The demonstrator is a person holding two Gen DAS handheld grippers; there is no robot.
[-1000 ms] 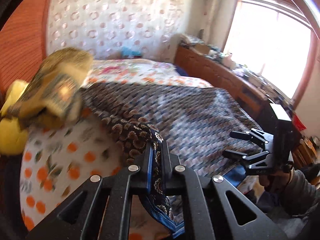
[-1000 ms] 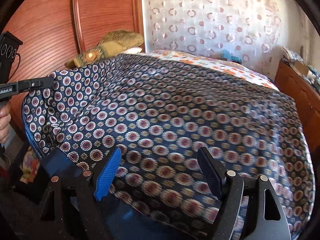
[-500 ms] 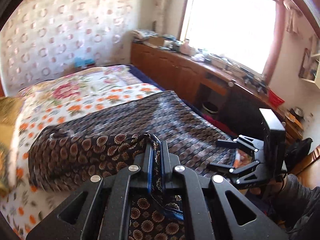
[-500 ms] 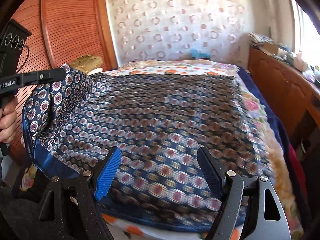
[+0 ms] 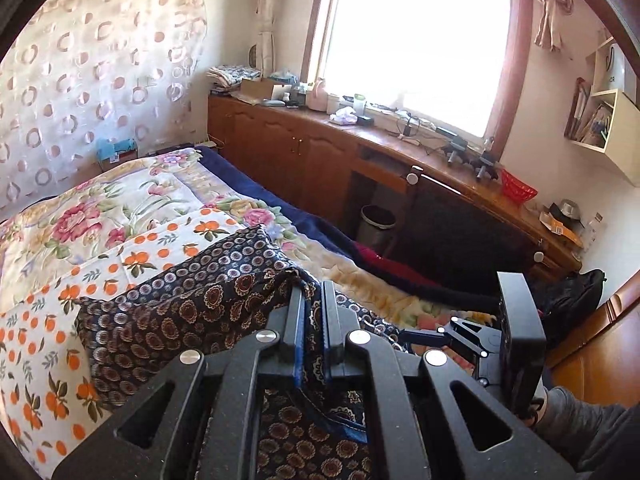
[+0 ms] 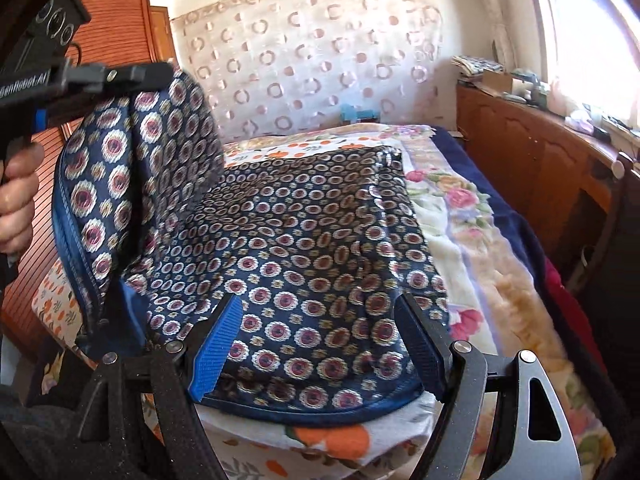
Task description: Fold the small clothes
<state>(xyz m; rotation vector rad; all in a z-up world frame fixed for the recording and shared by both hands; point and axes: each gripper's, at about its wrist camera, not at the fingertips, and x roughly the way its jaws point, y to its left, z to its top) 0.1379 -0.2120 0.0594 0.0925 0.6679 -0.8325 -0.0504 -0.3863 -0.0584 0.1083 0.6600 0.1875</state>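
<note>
my left gripper (image 5: 311, 304) has its jaws clamped tight on a corner of the navy patterned cloth (image 6: 304, 248), the blue-hemmed edge pinched between the two pads and trailing down toward my wrist. from the right wrist view that same corner stands lifted above the bed (image 6: 472, 264), the fabric rising in a steep fold up to the left gripper (image 6: 160, 74) while a hand (image 6: 18, 196) holds its grip at the left edge. the rest of the cloth lies spread on the bed, over the white sheet with orange fruit prints (image 5: 48, 320), its far edge reaching toward the floral blanket (image 5: 120, 208). my right gripper (image 6: 320, 344) has its jaws standing wide apart, one blue pad on the left and one black pad on the right, poised over the near hem of the cloth (whether the pads touch the fabric i cannot tell). nothing is pinched between them. in the left wrist view the right gripper (image 5: 460, 332) sits low at the right, just past the bed's edge, with a grey sleeve (image 5: 580, 428) behind it. beyond the bed a wooden tabletop (image 5: 400, 136) runs under the bright window (image 5: 416, 36), crowded with small items, and a patterned curtain (image 6: 320, 60) hangs behind the head of the bed.
</note>
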